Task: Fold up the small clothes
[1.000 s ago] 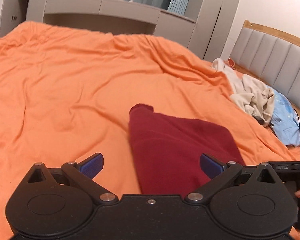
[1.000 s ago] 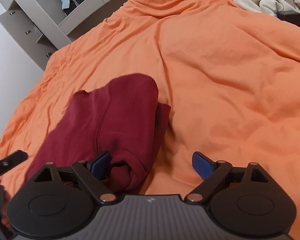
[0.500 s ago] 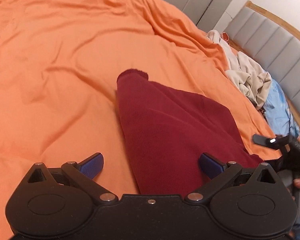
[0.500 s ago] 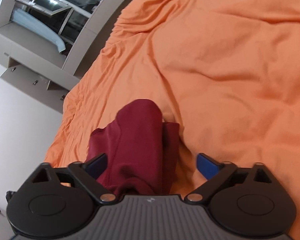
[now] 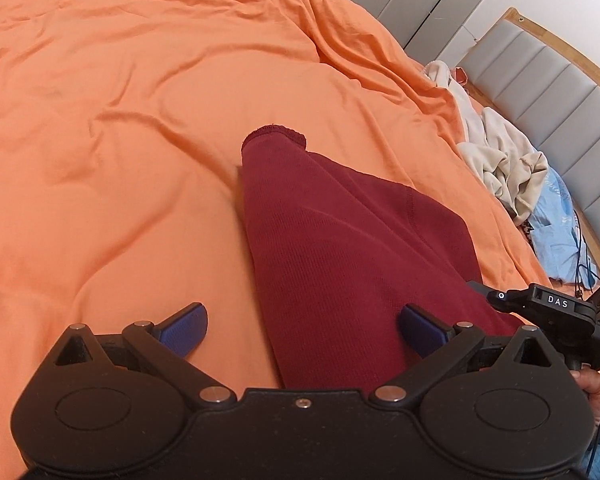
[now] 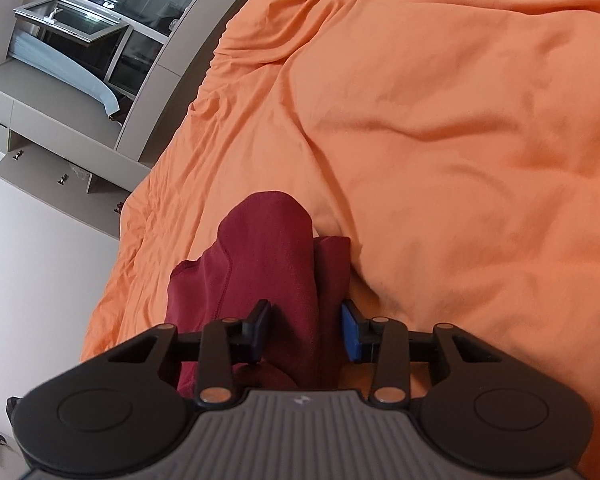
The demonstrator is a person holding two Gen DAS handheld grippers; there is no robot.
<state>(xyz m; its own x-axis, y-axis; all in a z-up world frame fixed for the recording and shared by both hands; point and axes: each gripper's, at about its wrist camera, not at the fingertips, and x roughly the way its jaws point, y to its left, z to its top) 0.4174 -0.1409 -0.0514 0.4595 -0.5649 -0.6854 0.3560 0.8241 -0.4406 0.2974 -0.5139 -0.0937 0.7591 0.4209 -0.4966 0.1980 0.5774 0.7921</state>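
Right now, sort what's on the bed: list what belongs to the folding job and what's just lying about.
In the job:
- dark red garment
- left gripper, open over it
- right gripper, closing on its bunched edge

Lying about:
- cream clothes
- light blue cloth
- orange bedspread
- grey headboard

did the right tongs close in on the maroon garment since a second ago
Yes. The right tongs went from wide open to closed on the maroon garment's folded edge, against the orange bedsheet.
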